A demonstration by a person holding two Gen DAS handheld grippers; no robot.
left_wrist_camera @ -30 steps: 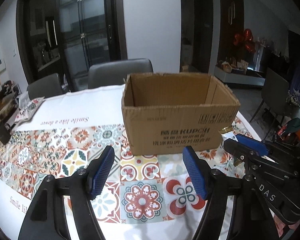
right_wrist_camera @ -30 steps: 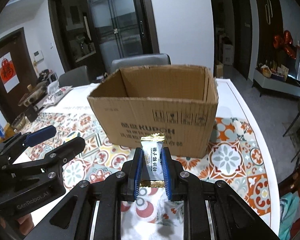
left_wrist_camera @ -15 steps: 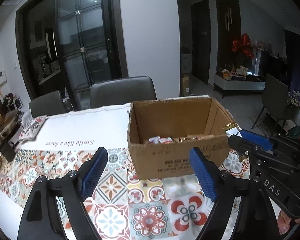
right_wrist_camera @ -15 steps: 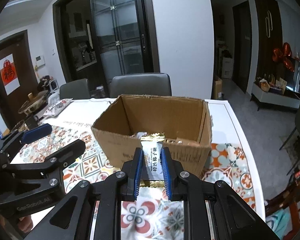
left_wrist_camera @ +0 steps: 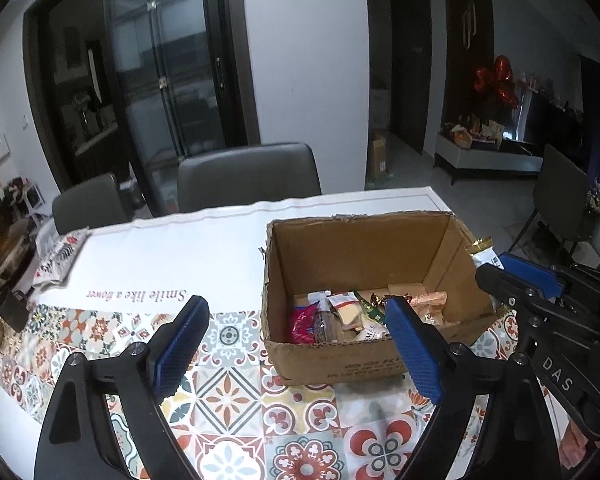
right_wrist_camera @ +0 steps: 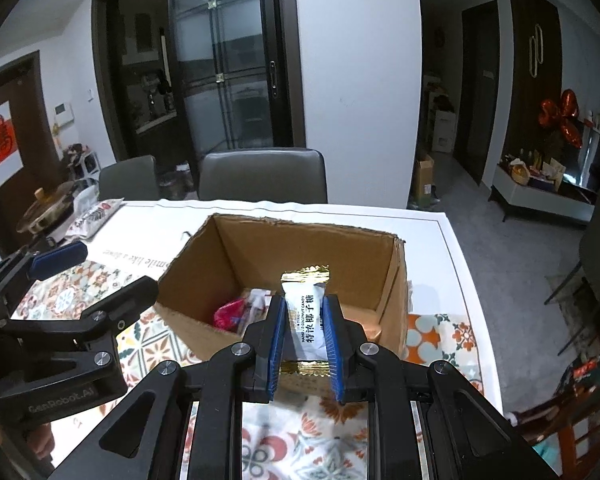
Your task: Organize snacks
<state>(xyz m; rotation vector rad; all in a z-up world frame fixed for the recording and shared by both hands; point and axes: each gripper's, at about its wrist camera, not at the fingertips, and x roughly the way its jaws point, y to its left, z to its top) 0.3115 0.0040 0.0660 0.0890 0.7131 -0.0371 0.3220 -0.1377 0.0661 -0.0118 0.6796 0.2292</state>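
Note:
An open cardboard box [left_wrist_camera: 340,356] [right_wrist_camera: 392,276] stands on the tiled tablecloth and holds several snack packets [left_wrist_camera: 342,318] [right_wrist_camera: 236,312]. My right gripper [right_wrist_camera: 304,320] is shut on a white coconut candy packet with gold ends [right_wrist_camera: 306,312], held above the box's near edge. The packet also shows in the left wrist view [left_wrist_camera: 485,254] at the box's right side. My left gripper [left_wrist_camera: 296,340] is open and empty, above the table just left of and before the box.
Two grey chairs [left_wrist_camera: 248,178] [left_wrist_camera: 86,204] stand at the table's far side. A snack bag [left_wrist_camera: 58,254] [right_wrist_camera: 94,216] lies at the table's far left by pots [right_wrist_camera: 48,210]. The table's right edge [right_wrist_camera: 460,264] drops to the floor.
Both grippers have risen and tilted down, so the inside of the box and its snacks now show. The right gripper has carried the candy packet forward over the box's near edge.

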